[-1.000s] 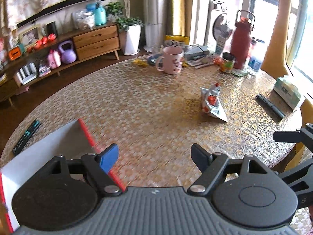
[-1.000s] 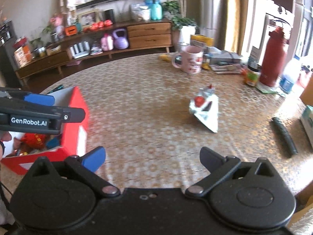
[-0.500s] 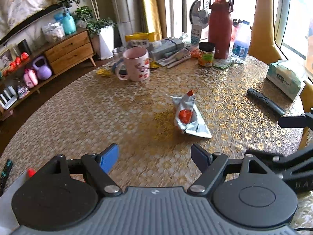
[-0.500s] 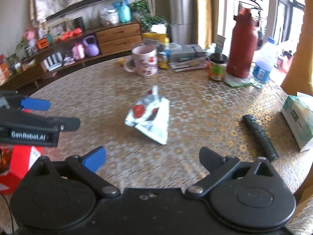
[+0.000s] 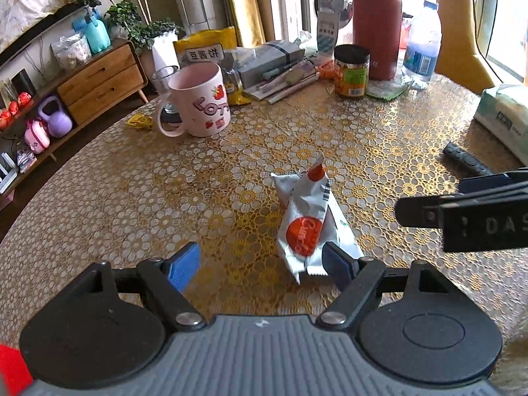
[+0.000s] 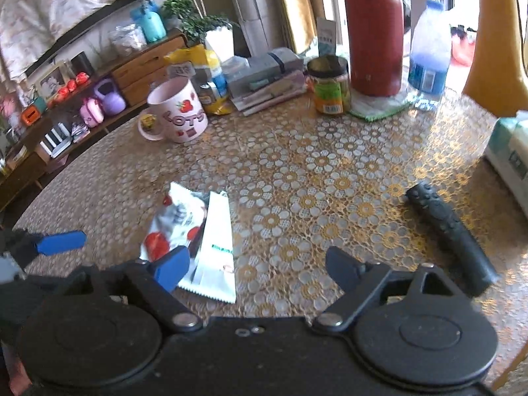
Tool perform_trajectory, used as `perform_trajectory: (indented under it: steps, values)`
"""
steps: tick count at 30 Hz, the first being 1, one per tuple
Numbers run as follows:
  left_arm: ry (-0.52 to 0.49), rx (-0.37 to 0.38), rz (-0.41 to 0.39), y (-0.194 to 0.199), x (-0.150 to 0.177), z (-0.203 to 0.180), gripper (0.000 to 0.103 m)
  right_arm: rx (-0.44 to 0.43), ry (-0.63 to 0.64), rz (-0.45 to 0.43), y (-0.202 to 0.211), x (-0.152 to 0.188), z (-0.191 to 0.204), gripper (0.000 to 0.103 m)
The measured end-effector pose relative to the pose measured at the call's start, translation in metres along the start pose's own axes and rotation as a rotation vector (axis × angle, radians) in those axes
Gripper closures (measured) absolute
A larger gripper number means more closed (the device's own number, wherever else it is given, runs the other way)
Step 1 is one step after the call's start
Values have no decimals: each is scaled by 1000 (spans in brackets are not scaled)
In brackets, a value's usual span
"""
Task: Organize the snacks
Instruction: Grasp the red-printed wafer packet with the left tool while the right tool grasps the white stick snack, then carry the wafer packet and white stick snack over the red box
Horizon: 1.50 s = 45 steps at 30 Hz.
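1. Lying out on the round table (image 5: 138, 198), with its gold flower-patterned cover, are two silver snack packets (image 5: 307, 224), one partly overlapping the other.
2. Both grippers hang over them, pointing steeply down.
3. The left gripper (image 5: 260, 264) has its blue-padded fingers spread wide; the packets sit toward its right pad, nothing pinched.
4. The right gripper (image 6: 254, 262) has jaws that are closing but still wide apart, and its left pad hides the near edge of the packets, whether touching or merely in front I cannot tell; bare table shows between the pads.
5. From the right wrist view, the white packet (image 6: 216, 247) lies beside the one printed with red fruit (image 6: 171, 221).
6. A black remote (image 6: 452, 234) lies well off to the right.
7. Farther back stand a pink mug (image 5: 201, 99), a jar (image 5: 351, 72), a red flask (image 5: 376, 23) and a water bottle (image 5: 422, 46).
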<state>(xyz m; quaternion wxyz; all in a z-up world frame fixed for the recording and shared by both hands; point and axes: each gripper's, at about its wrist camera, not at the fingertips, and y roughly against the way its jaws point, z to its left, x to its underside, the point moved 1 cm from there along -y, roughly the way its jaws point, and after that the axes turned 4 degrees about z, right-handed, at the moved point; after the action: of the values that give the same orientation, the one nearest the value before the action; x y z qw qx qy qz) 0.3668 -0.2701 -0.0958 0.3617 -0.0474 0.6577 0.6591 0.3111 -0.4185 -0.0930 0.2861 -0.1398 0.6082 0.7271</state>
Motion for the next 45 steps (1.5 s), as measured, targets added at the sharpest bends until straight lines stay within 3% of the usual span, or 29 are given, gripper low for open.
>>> perform_trajectory:
  steps: [10, 15, 22, 26, 32, 36, 40, 41, 42, 45]
  values:
    - [31, 41, 23, -40, -10, 2, 23, -82, -76, 58, -51, -15, 2, 25]
    - [68, 69, 35, -53, -14, 14, 39, -111, -106, 78, -74, -17, 7, 31]
    - [88, 44, 34, -64, -16, 34, 39, -99, -105, 92, -93, -20, 17, 37]
    - [3, 26, 3, -61, -20, 40, 39, -109, -113, 89, -97, -23, 18, 42]
    - [-182, 59, 13, -78, -29, 35, 38, -118, -116, 98, -101, -24, 20, 45]
    - [-224, 80, 36, -92, -30, 31, 38, -127, -109, 100, -104, -25, 22, 46]
    - [-203, 99, 53, -103, -29, 34, 38, -132, -107, 99, -104, -24, 24, 49]
    - [-188, 102, 55, -104, -29, 35, 39, -129, -107, 95, -104, -24, 25, 51]
    - [-170, 104, 50, -104, -28, 37, 42, -128, -110, 93, -104, -24, 25, 62]
    - [-120, 121, 43, -101, -26, 41, 46, -129, -129, 94, -105, -22, 23, 79]
